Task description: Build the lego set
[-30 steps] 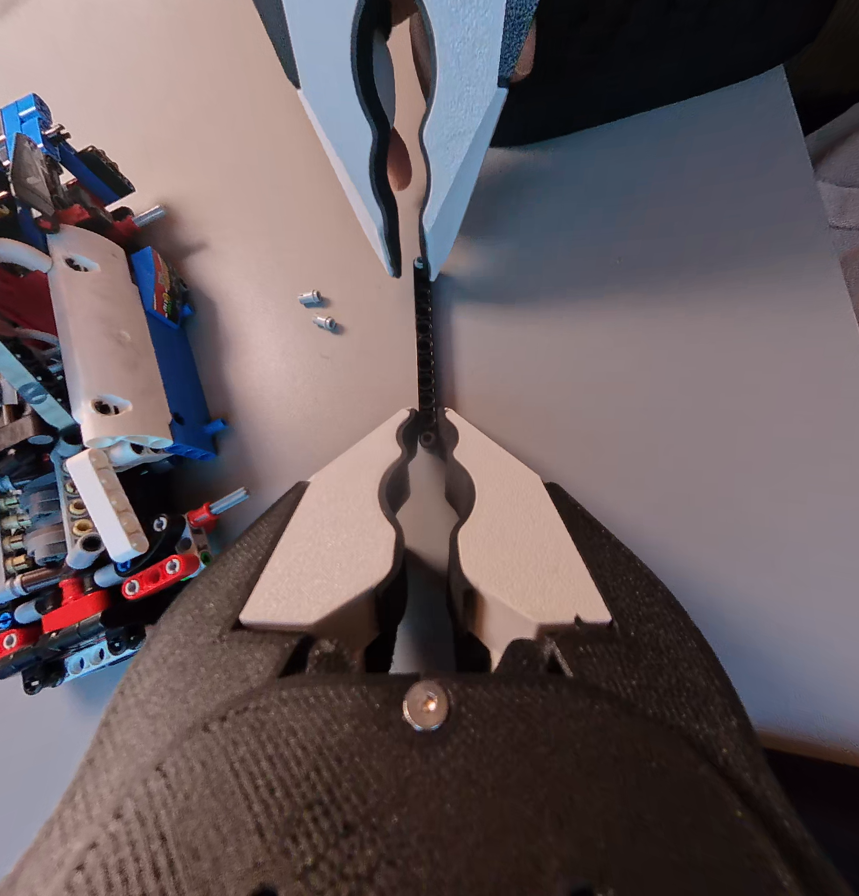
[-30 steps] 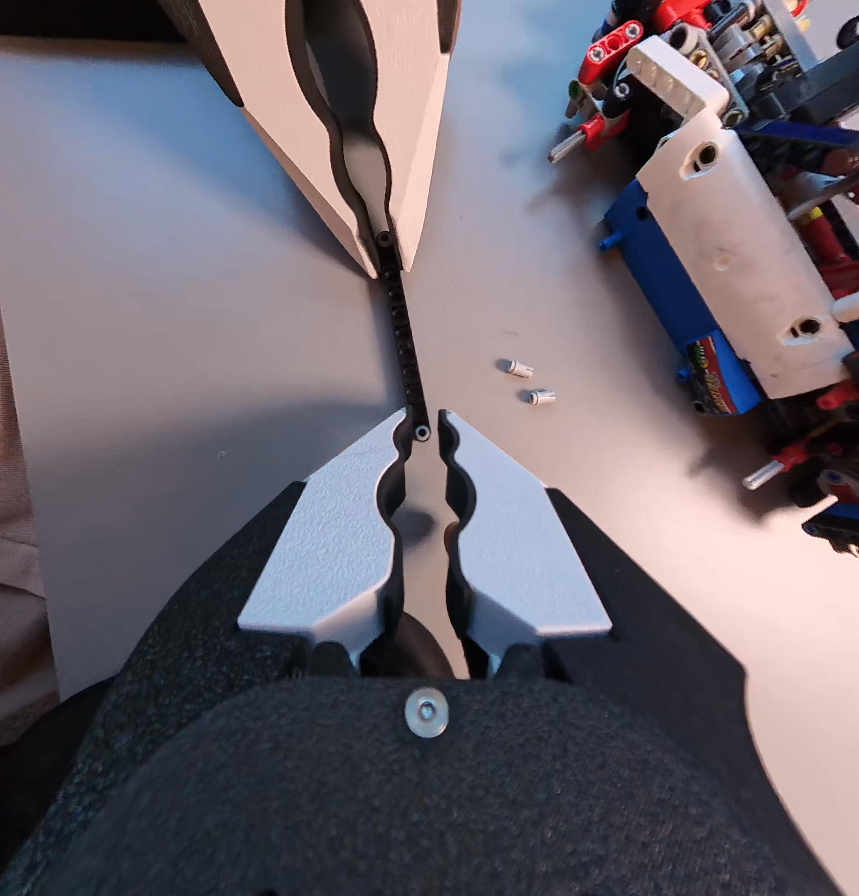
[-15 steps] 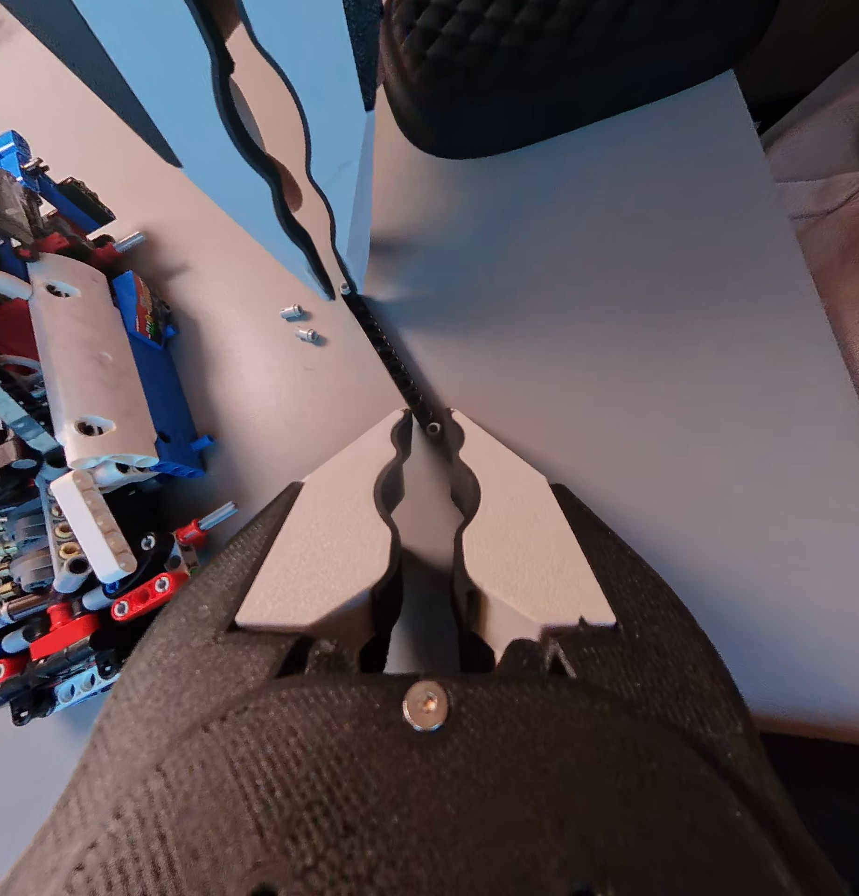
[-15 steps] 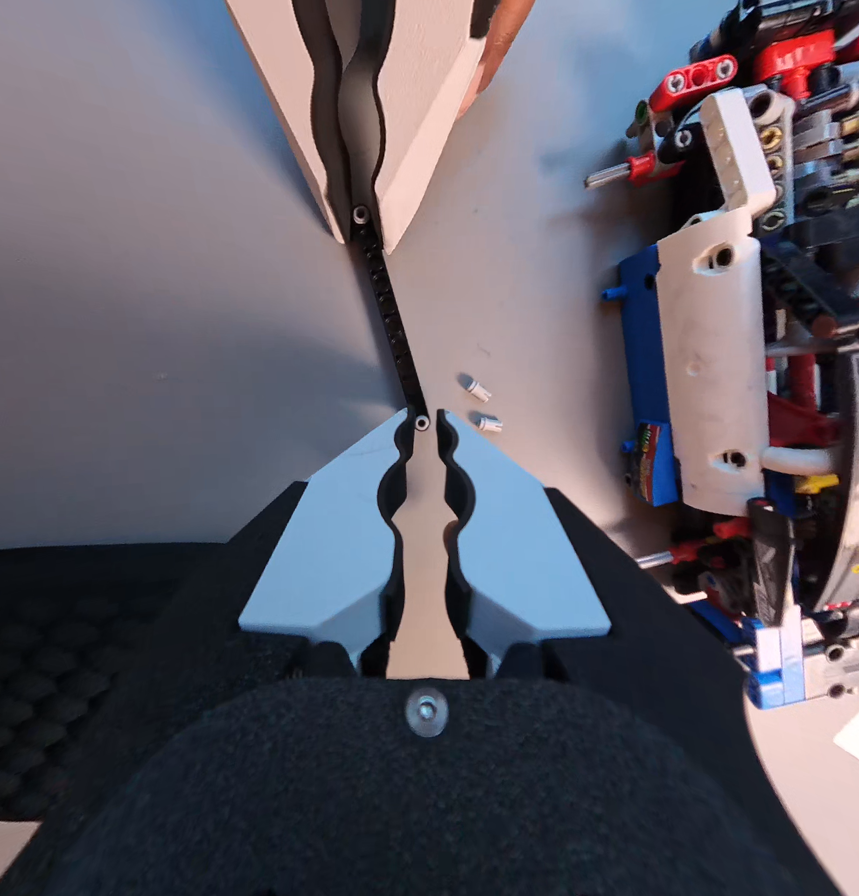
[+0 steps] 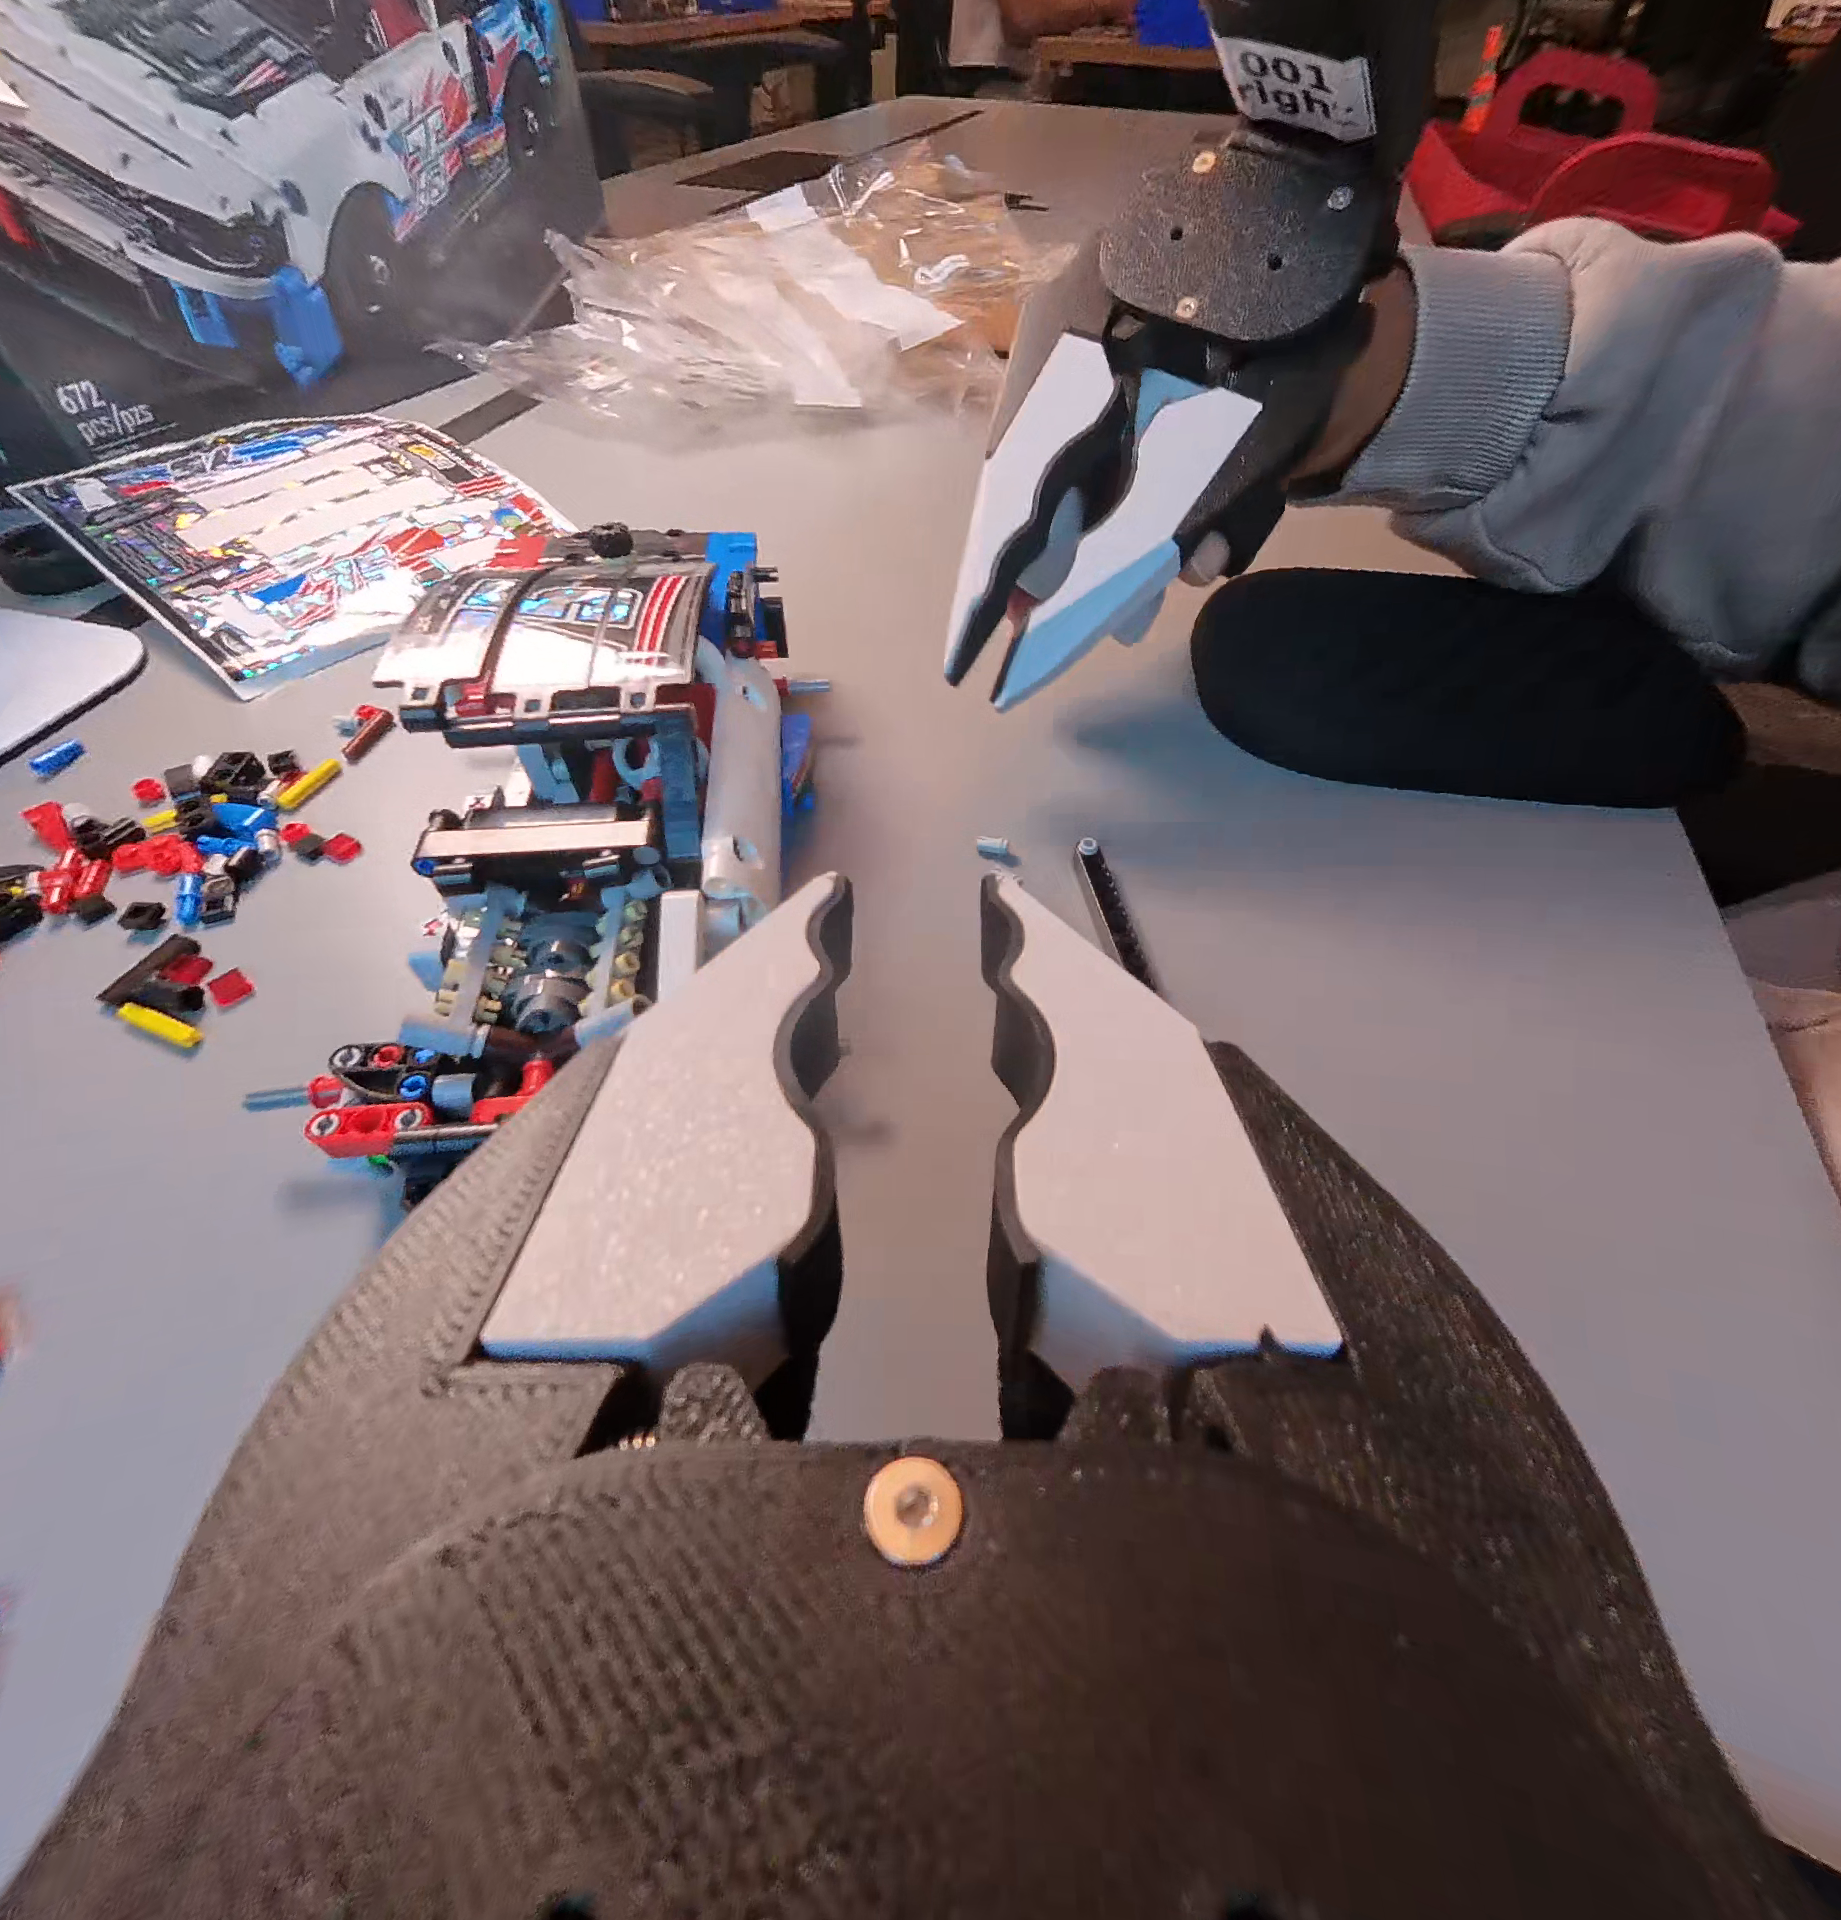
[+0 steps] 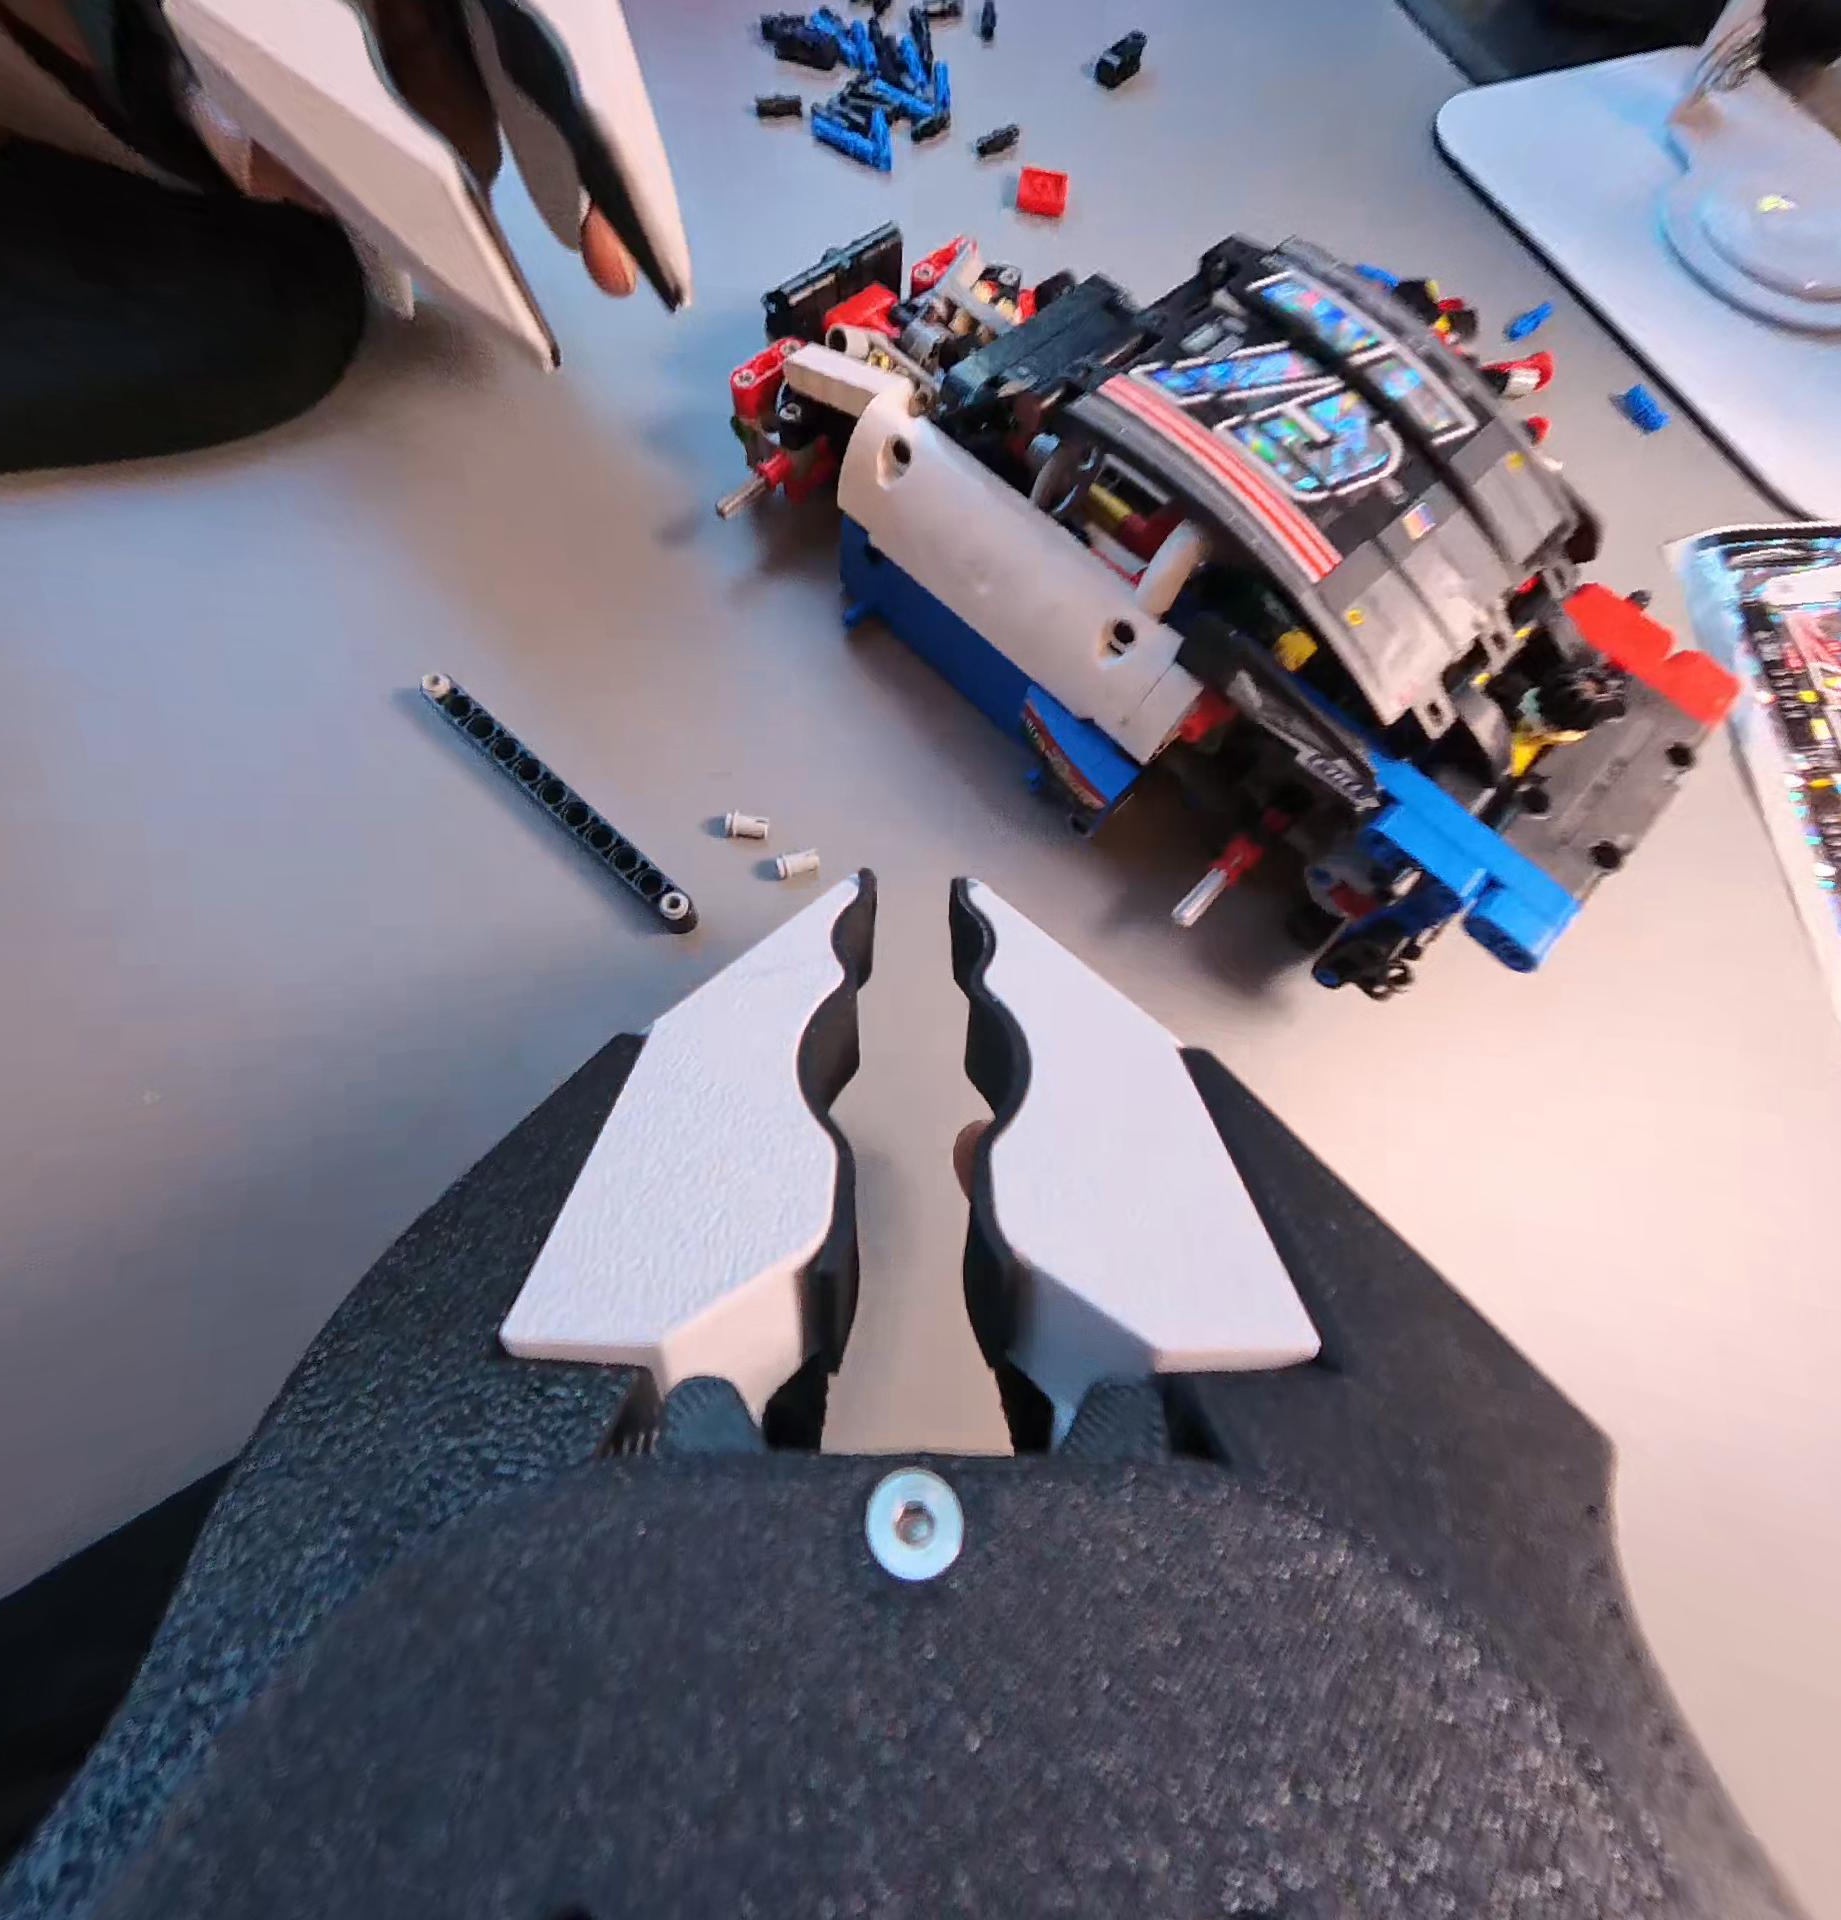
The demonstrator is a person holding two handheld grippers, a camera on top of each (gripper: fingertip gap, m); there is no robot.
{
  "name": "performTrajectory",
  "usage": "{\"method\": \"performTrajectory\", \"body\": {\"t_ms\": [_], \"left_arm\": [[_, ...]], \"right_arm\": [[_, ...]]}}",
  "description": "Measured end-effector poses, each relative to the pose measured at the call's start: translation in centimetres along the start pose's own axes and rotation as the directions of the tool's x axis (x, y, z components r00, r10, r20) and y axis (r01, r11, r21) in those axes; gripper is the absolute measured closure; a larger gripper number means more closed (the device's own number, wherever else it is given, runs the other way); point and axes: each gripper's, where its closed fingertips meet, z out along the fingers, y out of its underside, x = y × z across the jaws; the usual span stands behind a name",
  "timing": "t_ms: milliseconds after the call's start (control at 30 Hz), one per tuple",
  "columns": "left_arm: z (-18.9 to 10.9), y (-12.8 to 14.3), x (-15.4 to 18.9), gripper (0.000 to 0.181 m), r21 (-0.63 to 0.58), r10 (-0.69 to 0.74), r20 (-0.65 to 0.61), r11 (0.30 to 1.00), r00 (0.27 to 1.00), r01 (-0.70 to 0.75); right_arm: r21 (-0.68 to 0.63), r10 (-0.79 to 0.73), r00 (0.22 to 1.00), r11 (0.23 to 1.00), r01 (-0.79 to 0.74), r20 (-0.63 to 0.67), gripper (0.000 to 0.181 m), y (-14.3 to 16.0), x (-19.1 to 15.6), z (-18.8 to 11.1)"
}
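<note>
**A:** Lego car (image 6: 1248, 623), half built, lies on the grey table (image 6: 272, 1039) toward its middle, with white and blue side panels and a stickered black roof. Where are the tongs?

**B:** Left gripper (image 5: 916, 883) hangs above the table near its front edge, its 2 fingers parted by a clear gap with nothing between them. Right gripper (image 6: 911, 883) is also above the surface, parted by a narrower gap and empty too.

**A:** And the black beam (image 6: 557, 800)?

**B:** Flat on the table, free of both grippers, a long bar with a row of holes. In the left wrist view it sits just beside the left gripper's right finger, which partly hides it. 2 small grey pins (image 6: 770, 844) lie just beside it, between it and the car.

**A:** Farther out?

**B:** Loose pieces (image 5: 147, 842) in red, black, blue and yellow are scattered on the car's far side, toward the table's left edge. Beyond the car lies a shiny sticker sheet (image 5: 292, 530), then crumpled clear bags (image 5: 770, 301) and the set's box (image 5: 220, 187) toward the far edge. A grey sleeve (image 5: 1622, 416) reaches in at the right edge behind the right gripper.
</note>
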Motion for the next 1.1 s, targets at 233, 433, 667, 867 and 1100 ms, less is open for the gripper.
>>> {"method": "performTrajectory", "body": {"t_ms": [233,433,667,867,1100], "left_arm": [[-0.2,0.3,-0.9,0.159,-0.001,-0.025,0.056,1.0,0.998,0.026],[-0.3,0.4,-1.3,0.16,0.014,-0.069,0.046,0.998,0.997,0.068],[0.0,0.7,-0.3,0.162,-0.01,-0.009,0.012,1.0,1.0,0.009],[0.2,0.2,1.1,0.16,0.006,0.089,-0.021,0.996,0.996,-0.089],[-0.6,-3.0,2.5,0.156,0.179,0.242,-0.018,0.955,0.97,-0.235]], "right_arm": [[-0.162,-0.086,0.982,0.98,0.113,0.167,0.166,1.5,-2.4,2.2],[-0.204,-0.144,0.964,0.96,0.191,0.225,0.166,1.3,-2.9,3.3],[-0.211,-0.172,0.952,0.95,0.228,0.253,0.174,1.3,-3.1,3.3],[0.079,0.051,0.954,0.994,-0.078,0.295,0.174,-4.4,-3.3,1.7],[0.196,0.332,0.75,0.833,-0.518,0.572,0.174,-10.1,-7.4,1.4]]}}
